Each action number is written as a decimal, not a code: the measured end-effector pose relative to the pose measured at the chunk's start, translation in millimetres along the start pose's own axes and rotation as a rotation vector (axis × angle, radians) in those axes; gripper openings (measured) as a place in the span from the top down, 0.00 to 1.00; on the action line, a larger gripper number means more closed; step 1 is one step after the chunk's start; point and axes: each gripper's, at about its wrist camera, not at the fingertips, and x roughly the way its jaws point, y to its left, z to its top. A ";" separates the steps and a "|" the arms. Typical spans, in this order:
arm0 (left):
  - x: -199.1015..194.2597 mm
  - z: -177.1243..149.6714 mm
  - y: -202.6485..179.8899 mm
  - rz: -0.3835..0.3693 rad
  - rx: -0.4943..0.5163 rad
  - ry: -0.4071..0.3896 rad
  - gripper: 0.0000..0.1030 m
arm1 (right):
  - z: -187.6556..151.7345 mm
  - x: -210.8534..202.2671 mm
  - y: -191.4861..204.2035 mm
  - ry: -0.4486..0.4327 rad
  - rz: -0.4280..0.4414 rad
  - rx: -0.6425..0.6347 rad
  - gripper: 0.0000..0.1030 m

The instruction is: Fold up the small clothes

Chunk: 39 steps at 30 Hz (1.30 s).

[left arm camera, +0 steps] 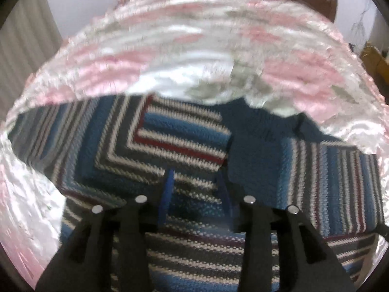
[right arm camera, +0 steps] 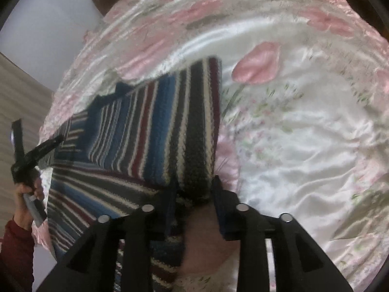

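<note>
Right wrist view is showing the right gripper (right arm camera: 194, 196) at the bottom centre of the frame, its blue fingers (right arm camera: 220, 206) sitting either side of the near corner of the striped knit sweater (right arm camera: 155, 131) — the dark band of knit is filling the gap, so the jaws look to be closing on that corner, though blur is keeping me from being sure they are pinching it. From there a folded panel of the sweater is running away toward the upper left of the frame, its stripes following that long axis, while a lower layer is spreading out to the left. At the left edge the left gripper (right arm camera: 49, 143) is reaching in, held by a hand (right arm camera: 26, 194) in a dark red sleeve (right arm camera: 14, 250). Left wrist view is looking straight down at the garment: the left gripper's jaws are standing moderately apart over the knit, gripping nothing that I can see. Beyond the sweater, the pink and white floral bedspread (right arm camera: 304, 133) is filling the far part of both frames. Judging by this, the right gripper is the nearer one to the corner, and the fold would be carried leftward across the frame.
</note>
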 end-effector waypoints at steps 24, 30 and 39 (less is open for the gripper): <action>81.7 -8.7 -71.5 -0.119 0.037 0.146 0.50 | 93.9 72.8 -49.3 -0.006 0.065 0.223 0.89; 66.6 -8.1 -66.9 -0.108 0.048 0.123 0.50 | 73.1 36.3 -40.0 -0.052 0.037 0.164 0.47; 19.5 -40.8 -67.8 -0.173 0.060 0.097 0.39 | -5.1 9.3 -42.9 0.069 0.151 0.147 0.47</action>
